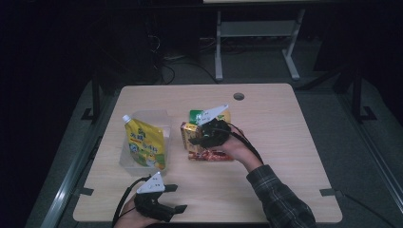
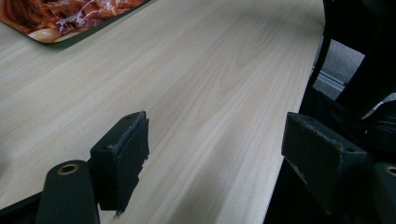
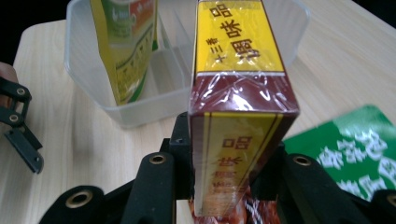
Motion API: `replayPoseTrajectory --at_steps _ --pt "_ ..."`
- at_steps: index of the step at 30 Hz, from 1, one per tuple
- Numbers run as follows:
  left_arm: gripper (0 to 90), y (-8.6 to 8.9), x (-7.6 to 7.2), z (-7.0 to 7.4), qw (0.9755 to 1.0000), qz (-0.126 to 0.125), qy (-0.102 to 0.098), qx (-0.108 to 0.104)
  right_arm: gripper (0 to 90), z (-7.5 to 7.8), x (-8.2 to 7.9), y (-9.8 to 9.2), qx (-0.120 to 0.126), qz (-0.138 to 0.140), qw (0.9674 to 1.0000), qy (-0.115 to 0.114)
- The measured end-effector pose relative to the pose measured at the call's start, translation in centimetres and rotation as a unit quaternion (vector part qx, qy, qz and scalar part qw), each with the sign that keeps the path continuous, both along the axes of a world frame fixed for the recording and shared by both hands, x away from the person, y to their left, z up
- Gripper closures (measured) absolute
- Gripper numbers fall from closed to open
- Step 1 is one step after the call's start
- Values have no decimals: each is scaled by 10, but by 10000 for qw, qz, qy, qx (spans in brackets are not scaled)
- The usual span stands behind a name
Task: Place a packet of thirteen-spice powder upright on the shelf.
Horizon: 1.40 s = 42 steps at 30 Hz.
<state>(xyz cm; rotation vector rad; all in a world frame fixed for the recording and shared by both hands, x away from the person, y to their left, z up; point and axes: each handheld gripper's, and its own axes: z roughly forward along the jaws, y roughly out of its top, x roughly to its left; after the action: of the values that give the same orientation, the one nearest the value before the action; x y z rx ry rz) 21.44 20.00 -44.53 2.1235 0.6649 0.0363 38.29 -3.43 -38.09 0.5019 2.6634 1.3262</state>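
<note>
I'm holding the yellow box point(image 3: 240, 107) in my right tongs point(image 1: 197, 137) mid-tabletop beside the clear tub point(image 3: 135, 109); left tongs point(image 1: 173, 198) are idling open at the near edge. The glossy wrap risks slipping, or catching the tub's rim

yellow box point(image 3: 240, 88) printed "十三香 调味品", green packet point(image 3: 348, 149) characters unreadable

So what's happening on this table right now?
A person works with a gripper in each hand. The right gripper is clamped on a yellow-and-maroon box, held off the table near a clear plastic bin that already contains a yellow spouted pouch. A green packet and a red food packet lie on the table. The left gripper waits open and empty at the near edge.
</note>
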Motion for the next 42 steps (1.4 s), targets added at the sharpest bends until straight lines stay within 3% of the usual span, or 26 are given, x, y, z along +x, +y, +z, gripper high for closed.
replayPoseTrajectory --at_steps 16,20,30,42 --pt "224 -1 0 1 10000 -62 -34 -1 673 10 20 38 31 708 9974 -105" --pt "225 -2 0 0 9999 -100 -41 -15 673 13 23 45 122 794 9965 -236" --pt "225 -3 0 0 9999 -140 -47 -9 673 18 31 61 191 977 9947 -274" --pt "227 -2 0 0 9999 -156 -39 -21 673 17 35 74 -69 1155 9926 -379"
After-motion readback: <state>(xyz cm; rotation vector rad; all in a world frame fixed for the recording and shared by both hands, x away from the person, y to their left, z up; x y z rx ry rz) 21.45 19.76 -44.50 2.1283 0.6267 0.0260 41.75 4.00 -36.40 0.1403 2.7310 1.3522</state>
